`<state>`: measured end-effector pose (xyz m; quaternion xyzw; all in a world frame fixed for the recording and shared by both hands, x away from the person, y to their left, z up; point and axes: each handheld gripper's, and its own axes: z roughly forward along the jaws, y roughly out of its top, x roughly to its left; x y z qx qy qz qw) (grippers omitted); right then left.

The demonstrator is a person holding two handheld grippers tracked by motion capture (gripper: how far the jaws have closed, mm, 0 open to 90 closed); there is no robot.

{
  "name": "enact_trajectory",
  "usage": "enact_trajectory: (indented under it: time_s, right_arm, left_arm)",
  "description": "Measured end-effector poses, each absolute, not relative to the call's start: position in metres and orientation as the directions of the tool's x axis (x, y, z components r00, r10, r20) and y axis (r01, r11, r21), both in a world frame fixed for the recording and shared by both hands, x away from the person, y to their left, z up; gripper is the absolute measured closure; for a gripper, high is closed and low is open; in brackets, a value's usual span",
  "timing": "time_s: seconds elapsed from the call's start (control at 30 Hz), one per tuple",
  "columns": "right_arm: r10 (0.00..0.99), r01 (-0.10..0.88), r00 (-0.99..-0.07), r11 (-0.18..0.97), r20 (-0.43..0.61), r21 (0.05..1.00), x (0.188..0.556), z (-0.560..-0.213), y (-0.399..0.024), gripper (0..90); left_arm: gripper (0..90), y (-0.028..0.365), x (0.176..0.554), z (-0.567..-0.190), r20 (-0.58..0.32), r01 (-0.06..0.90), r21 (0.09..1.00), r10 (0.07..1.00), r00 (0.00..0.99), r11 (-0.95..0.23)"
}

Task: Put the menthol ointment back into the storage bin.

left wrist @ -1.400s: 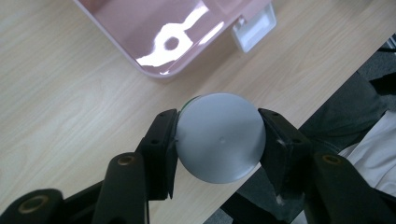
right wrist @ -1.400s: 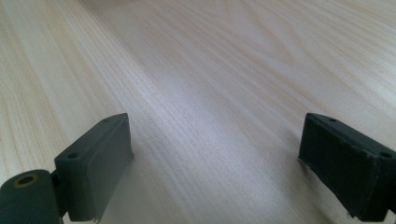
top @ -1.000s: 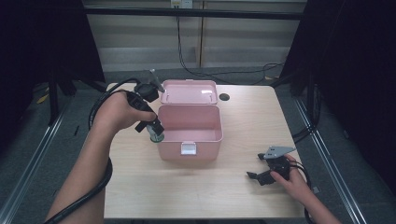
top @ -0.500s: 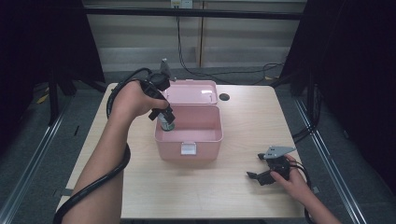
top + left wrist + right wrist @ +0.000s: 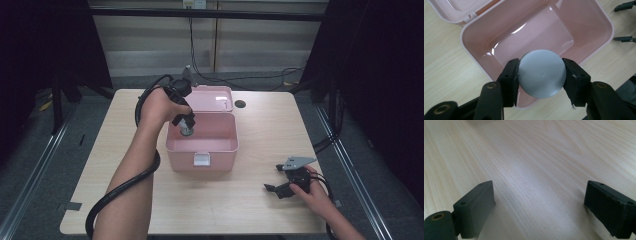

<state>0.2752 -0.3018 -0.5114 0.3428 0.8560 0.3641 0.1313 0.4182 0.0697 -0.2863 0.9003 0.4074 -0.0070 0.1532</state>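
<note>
So my left tool [image 5: 541, 82] is pinching a round grey thing, I'd call it a can [image 5: 541, 73], one jaw pressed against each side. From the left gripper view I'm looking straight down on its flat grey end, which is smooth with a tiny dimple near the middle. In the high view the can [image 5: 187, 129] looks like a short upright cylinder with a darker band low down, but it's too small there to say more.

It's hanging right over the open pink box [image 5: 475, 40], above the near-left part of the opening, and I can't tell if it's dipped below the rim yet. The box inside is glossy and bare, and the lid [image 5: 216, 97] is flipped back behind it.

So I reckon the pick-up and the carry are done. What's left is lowering it to the bottom, letting go, pulling out and probably shutting the lid.

My right tool [image 5: 280, 179] is spread wide with nothing between the jaws, resting low on the wooden surface [image 5: 250, 210], well off to the right of the box. In the right gripper view it's bare wood grain between the two jaws.
</note>
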Motion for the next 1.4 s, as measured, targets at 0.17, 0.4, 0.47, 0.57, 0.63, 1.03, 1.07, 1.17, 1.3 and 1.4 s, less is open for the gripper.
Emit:
enact_trajectory:
  time_s: [0.17,0.4,0.47,0.57,0.63,1.03,1.07,1.17,1.3,1.4]
  right_arm:
    - [0.682,0.491,-0.731,0.500,0.025,0.713,0.275,-0.511,-0.302,8.8]
    - [0.684,0.488,-0.729,0.499,0.021,0.716,0.275,-0.512,-0.302,8.8]
    - [0.683,0.493,-0.729,0.497,0.028,0.714,0.275,-0.511,-0.302,8.8]
    - [0.683,0.488,-0.730,0.499,0.022,0.716,0.276,-0.511,-0.302,8.8]
    - [0.683,0.488,-0.730,0.499,0.022,0.716,0.276,-0.512,-0.302,8.8]
    - [0.682,0.487,-0.731,0.499,0.023,0.717,0.276,-0.512,-0.302,8.8]
    - [0.682,0.487,-0.731,0.499,0.023,0.717,0.276,-0.512,-0.302,8.8]
    - [0.682,0.488,-0.731,0.498,0.023,0.717,0.276,-0.512,-0.302,8.8]
    - [0.682,0.487,-0.731,0.499,0.022,0.717,0.276,-0.512,-0.302,8.8]
    - [0.682,0.487,-0.731,0.499,0.022,0.717,0.276,-0.512,-0.302,8.8]
  left_arm:
    - [50.5,0.060,0.427,-0.299,-0.118,0.740,0.269,0.742,0.660,-0.616]
    - [50.5,0.054,0.437,-0.315,-0.106,0.763,0.262,0.768,0.631,-0.590]
    - [50.5,0.051,0.440,-0.320,-0.104,0.769,0.264,0.775,0.623,-0.583]
    - [50.5,0.047,0.444,-0.326,-0.092,0.770,0.269,0.780,0.619,-0.579]
    - [50.5,0.044,0.445,-0.329,-0.083,0.770,0.264,0.782,0.618,-0.580]
    - [50.5,0.033,0.460,-0.353,-0.086,0.804,0.250,0.815,0.573,-0.539]
    - [50.5,0.032,0.460,-0.356,-0.087,0.807,0.248,0.818,0.569,-0.535]
    - [50.5,0.029,0.463,-0.362,-0.085,0.816,0.251,0.828,0.554,-0.520]
    - [50.5,0.025,0.466,-0.369,-0.085,0.825,0.251,0.837,0.540,-0.507]
    - [50.5,0.021,0.468,-0.375,-0.082,0.826,0.252,0.840,0.537,-0.504]
